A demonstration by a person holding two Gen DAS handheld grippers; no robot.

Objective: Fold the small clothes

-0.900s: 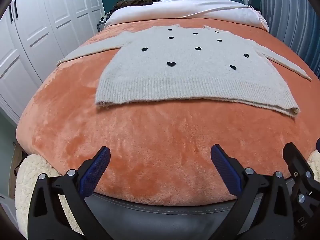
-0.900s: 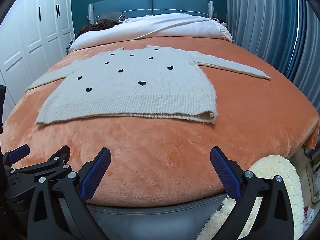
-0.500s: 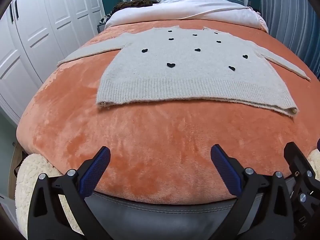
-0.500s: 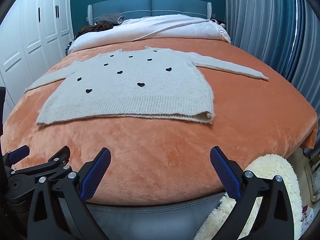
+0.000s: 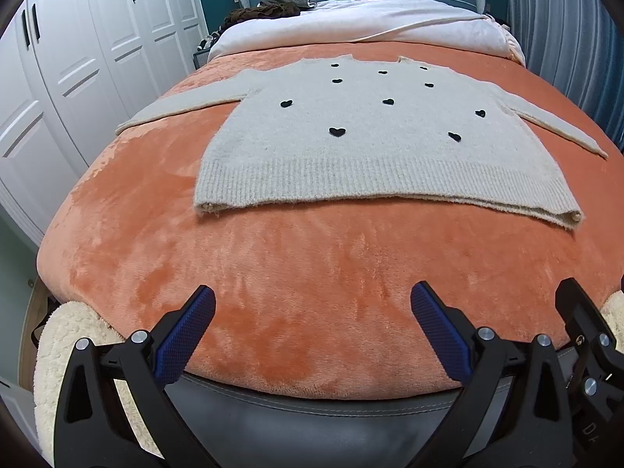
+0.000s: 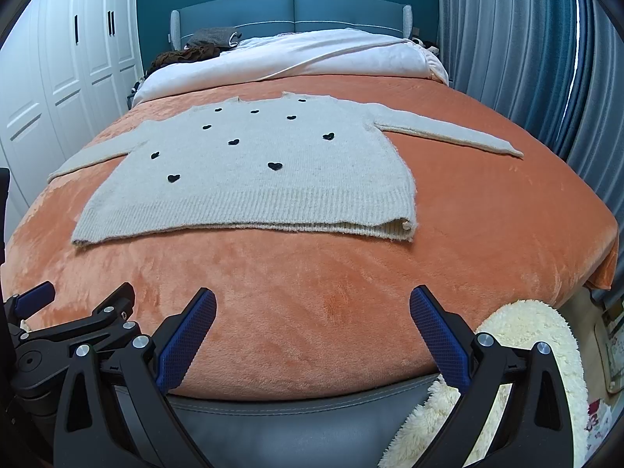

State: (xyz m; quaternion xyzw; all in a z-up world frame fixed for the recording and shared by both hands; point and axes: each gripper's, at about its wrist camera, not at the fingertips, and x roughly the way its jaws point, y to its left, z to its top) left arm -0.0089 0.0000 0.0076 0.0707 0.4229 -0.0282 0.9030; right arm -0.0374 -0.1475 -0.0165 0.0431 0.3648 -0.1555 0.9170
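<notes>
A light grey knit sweater (image 5: 374,148) (image 6: 249,183) with small black hearts lies flat on the orange blanket (image 5: 312,273) (image 6: 312,273), hem toward me and both sleeves spread sideways. My left gripper (image 5: 312,304) hovers open over the blanket's near edge, well short of the hem, nothing between its blue pads. My right gripper (image 6: 312,304) is open too, level with it at the foot of the bed and holding nothing. Each gripper's black frame shows at the edge of the other's view.
A white duvet (image 6: 312,54) and dark clothes (image 6: 183,56) are piled by the blue headboard (image 6: 292,9). White wardrobe doors (image 5: 78,58) stand on the left, blue curtains (image 6: 546,58) on the right. Cream fluffy rugs (image 6: 518,370) (image 5: 62,351) lie on the floor by the bed's foot.
Both grippers have crept a little forward toward the sweater and tipped slightly down; the sweater sits lower in both views. Both stay open; the sweater has not moved.
</notes>
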